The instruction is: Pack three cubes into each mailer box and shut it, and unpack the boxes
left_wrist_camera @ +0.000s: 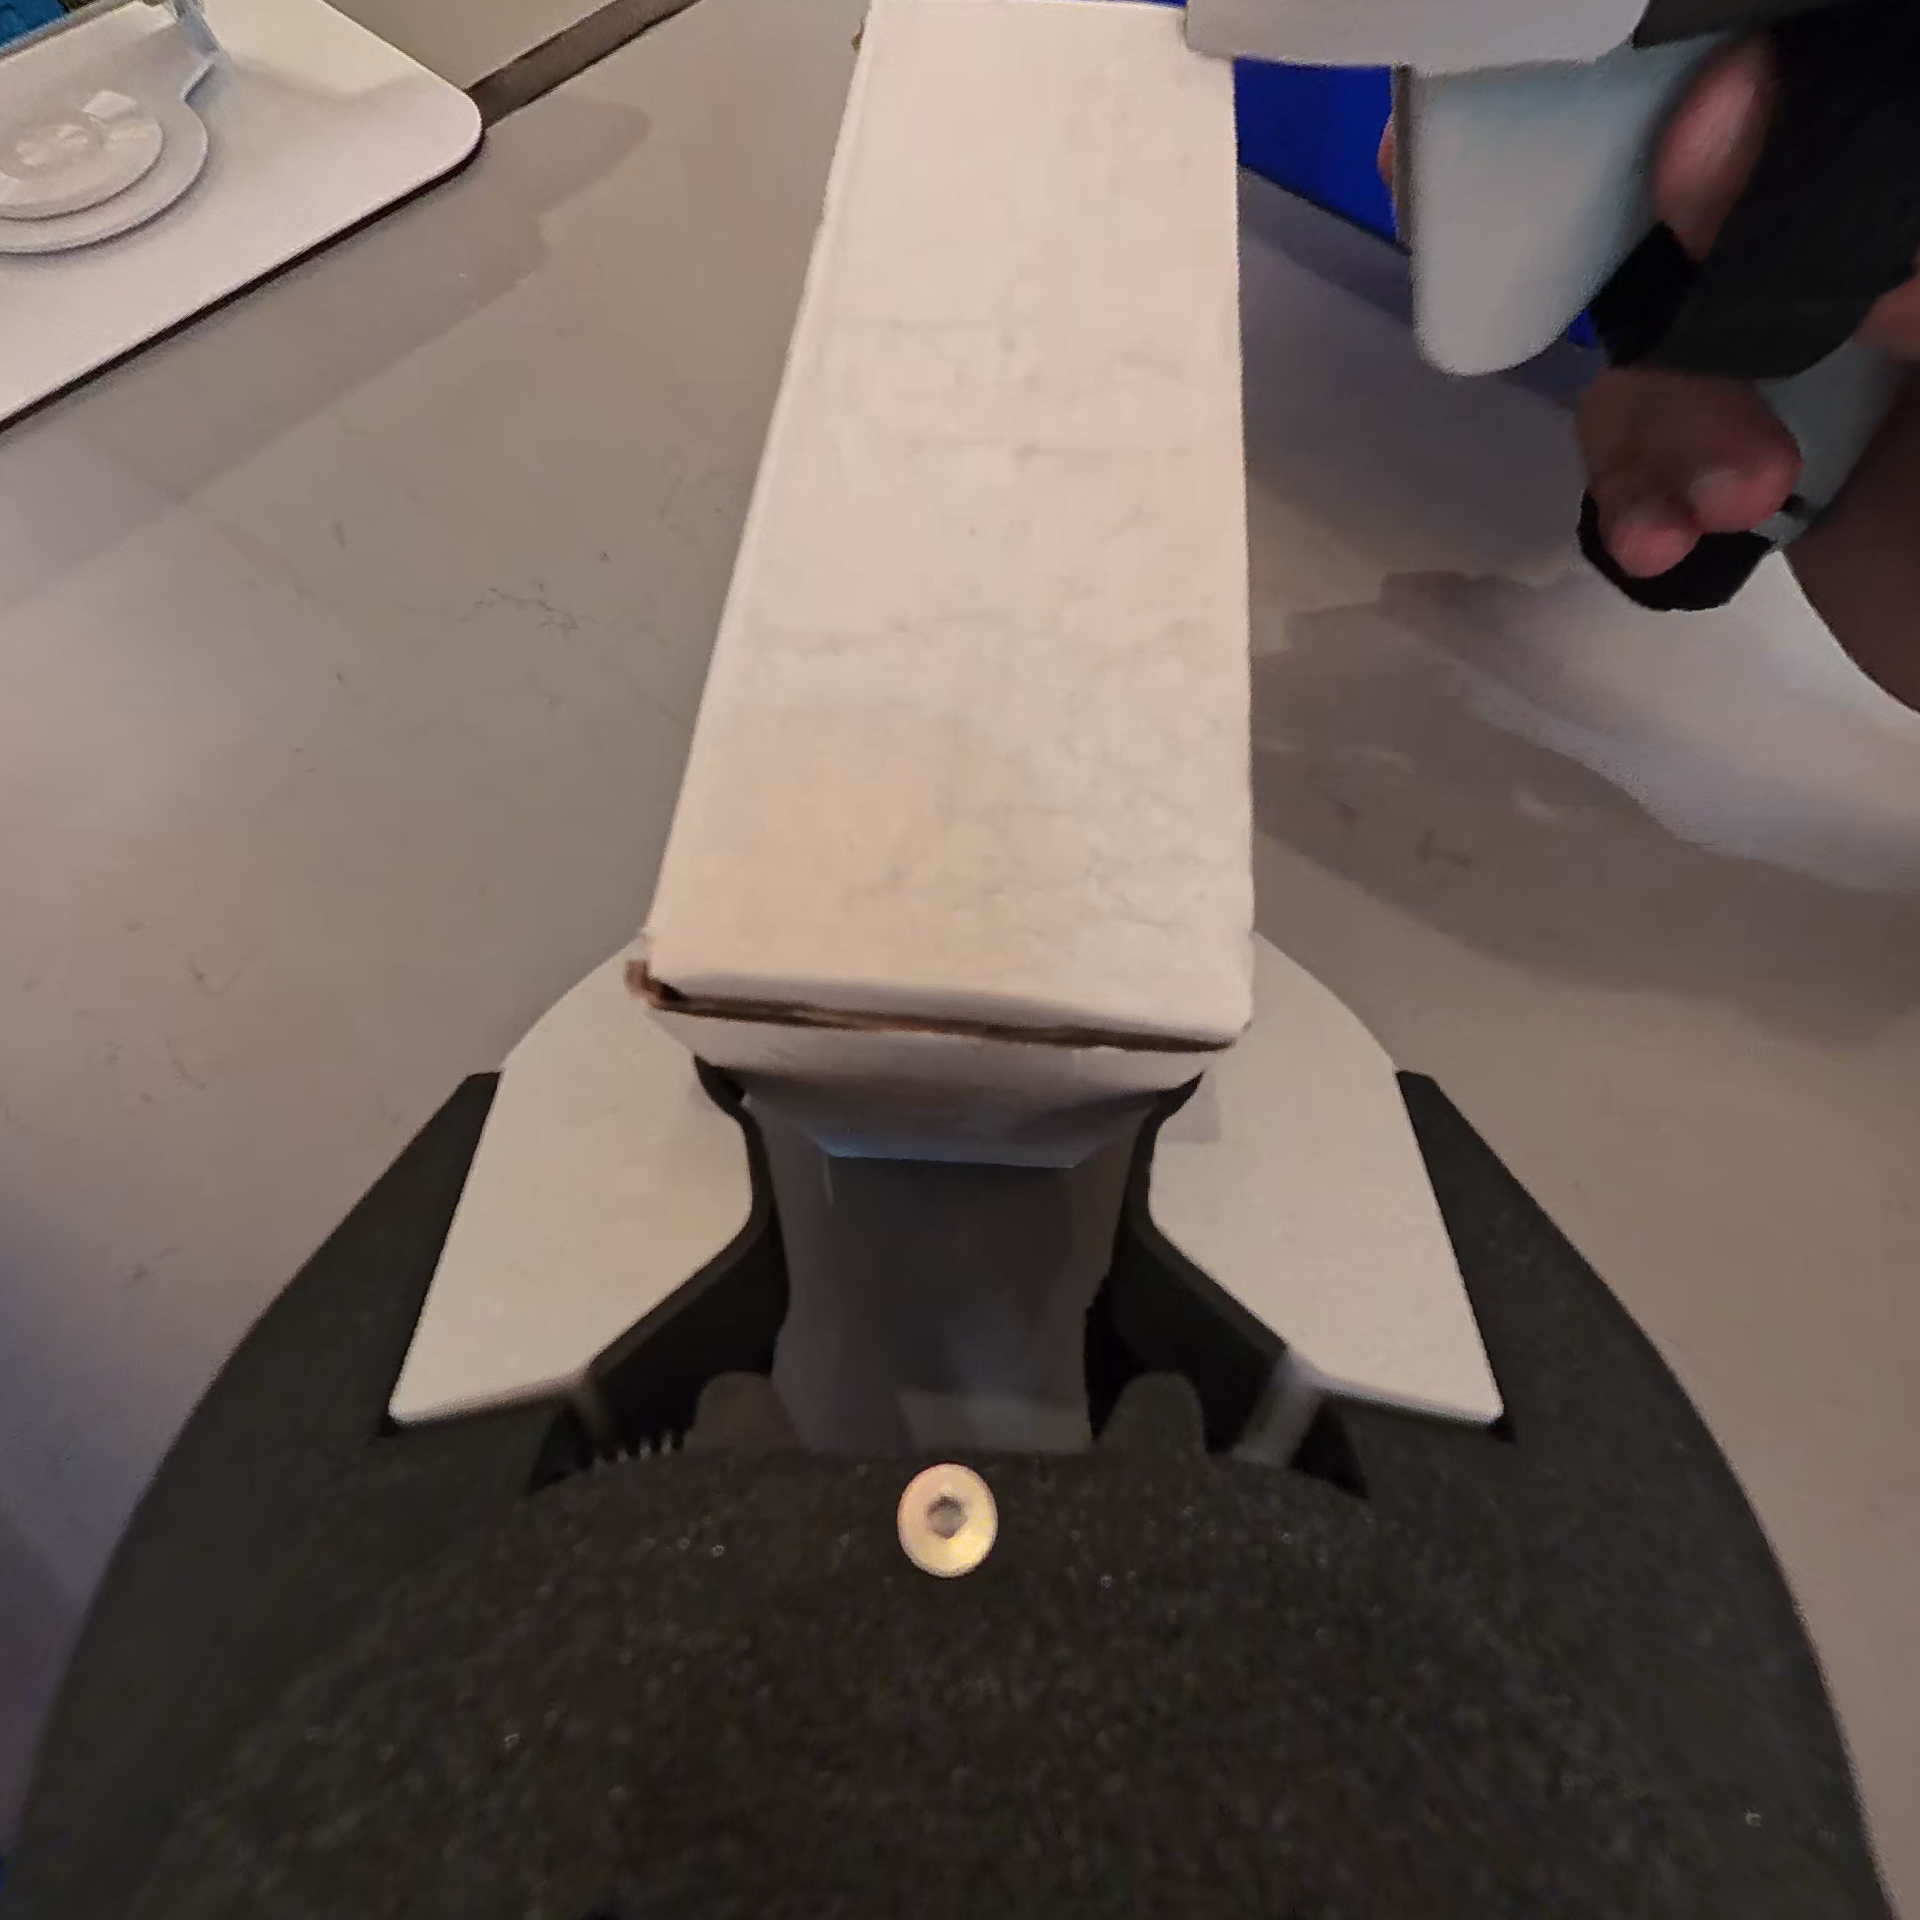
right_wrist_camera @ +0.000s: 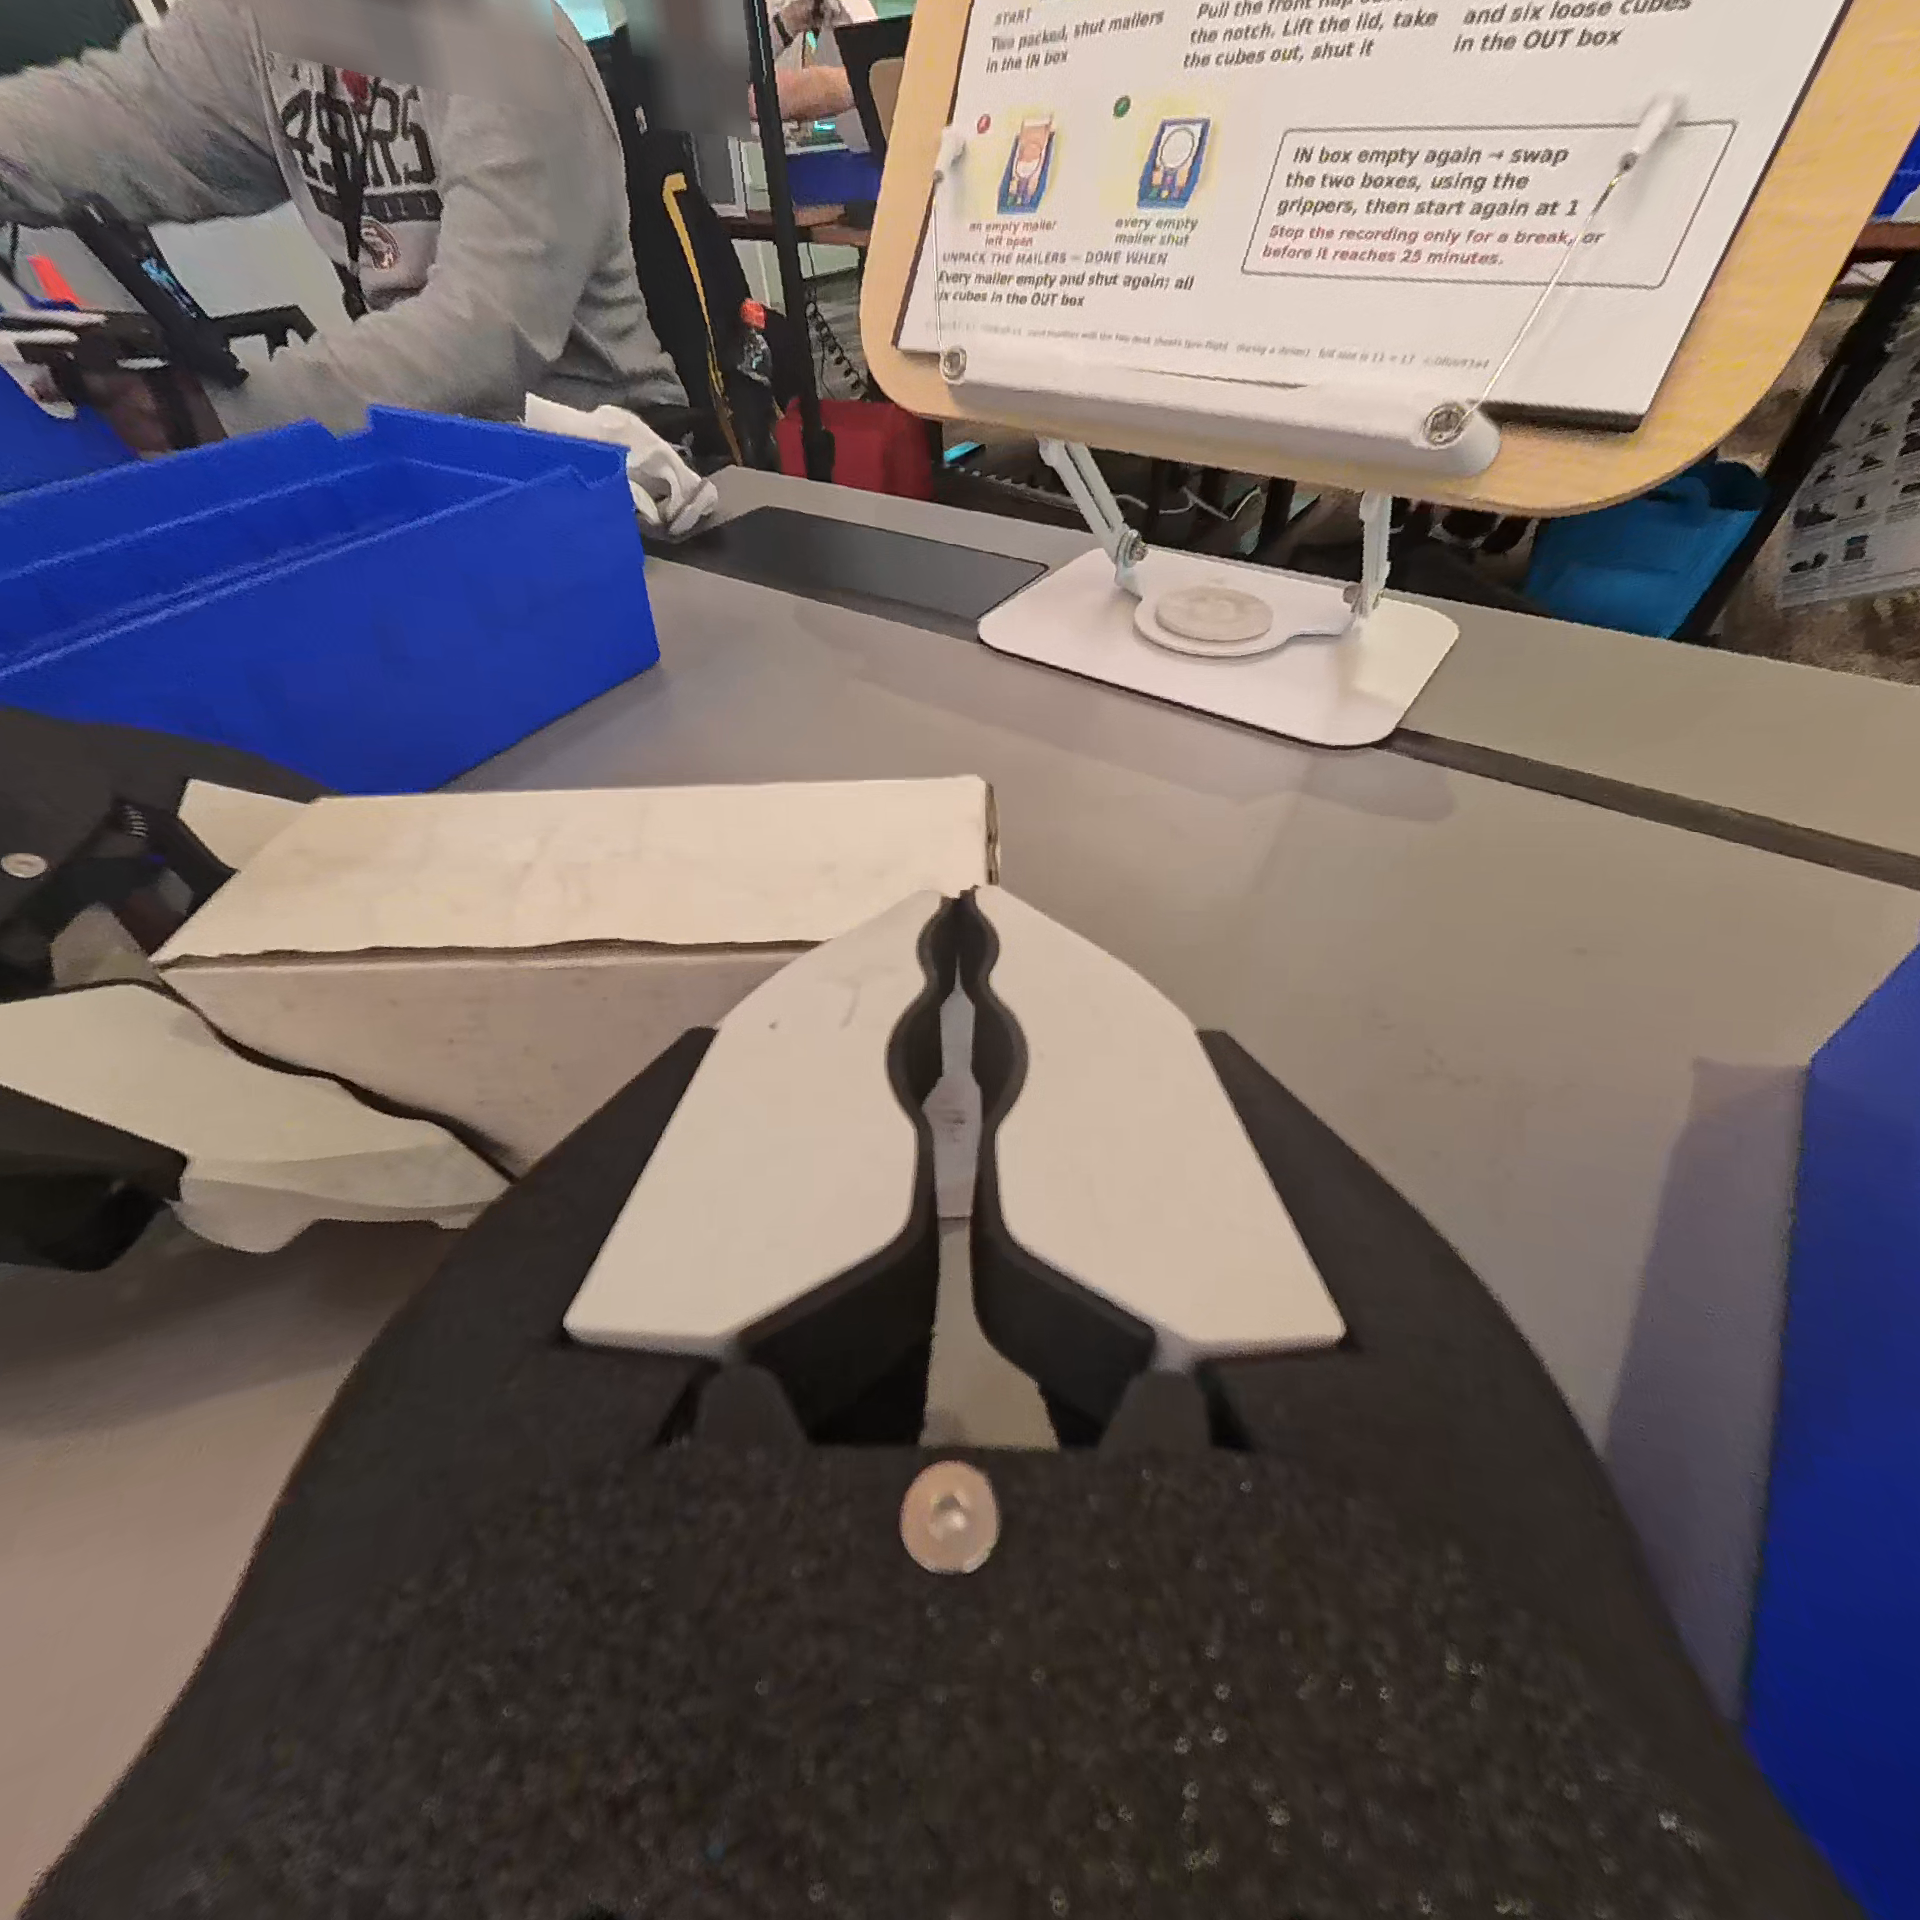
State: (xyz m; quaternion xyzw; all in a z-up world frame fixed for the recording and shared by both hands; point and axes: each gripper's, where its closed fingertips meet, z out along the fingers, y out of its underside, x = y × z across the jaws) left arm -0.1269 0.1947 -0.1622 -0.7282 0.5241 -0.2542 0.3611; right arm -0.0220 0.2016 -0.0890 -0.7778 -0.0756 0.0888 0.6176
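Box [left_wrist_camera: 977, 582] lies shut on the table [left_wrist_camera: 364, 727].
Left gripper [left_wrist_camera: 951, 1049] clamps its end; right gripper [right_wrist_camera: 964, 906] is closed, empty, beside it.

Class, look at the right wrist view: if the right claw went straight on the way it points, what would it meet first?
Probably the near end corner of the white mailer box: the shut right claw sits right at it. Depth is unclear; it may already be touching.

Left claw [left_wrist_camera: 951, 1039] spread wide, gripping something between its fingers. Right claw [right_wrist_camera: 961, 904] — fingers pressed together, tips meeting — held by a hand [left_wrist_camera: 1704, 457] in a fingerless black glove.
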